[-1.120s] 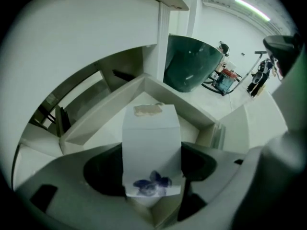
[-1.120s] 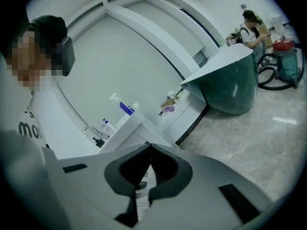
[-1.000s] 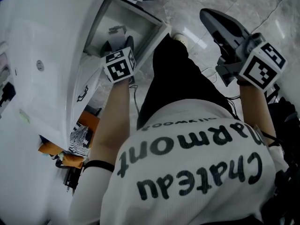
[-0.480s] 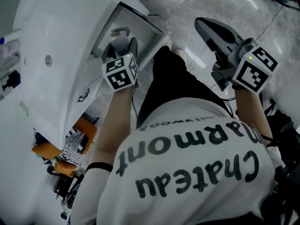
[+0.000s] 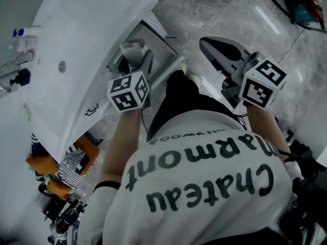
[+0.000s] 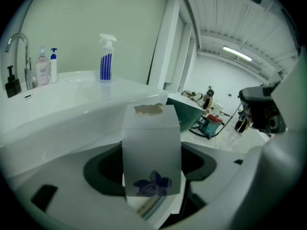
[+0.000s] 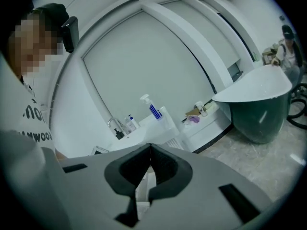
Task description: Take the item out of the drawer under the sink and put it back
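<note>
The left gripper (image 5: 138, 63) has its fingers (image 6: 57, 195) closed on a white box (image 6: 152, 147) with a blue flower print low on its face and a torn patch on top. The box stands upright between them, just in front of the sink (image 5: 76, 40) and above the open drawer (image 5: 168, 69) below the sink. In the left gripper view the top of the box comes about level with the sink's rim. A tap (image 6: 17, 44), pump bottles (image 6: 48, 67) and a striped spray bottle (image 6: 106, 56) stand at the back of the sink. The right gripper (image 5: 205, 44) is held well apart from the sink, over the grey floor (image 5: 214, 6), its fingers (image 7: 96, 176) shut tip to tip with nothing between them.
</note>
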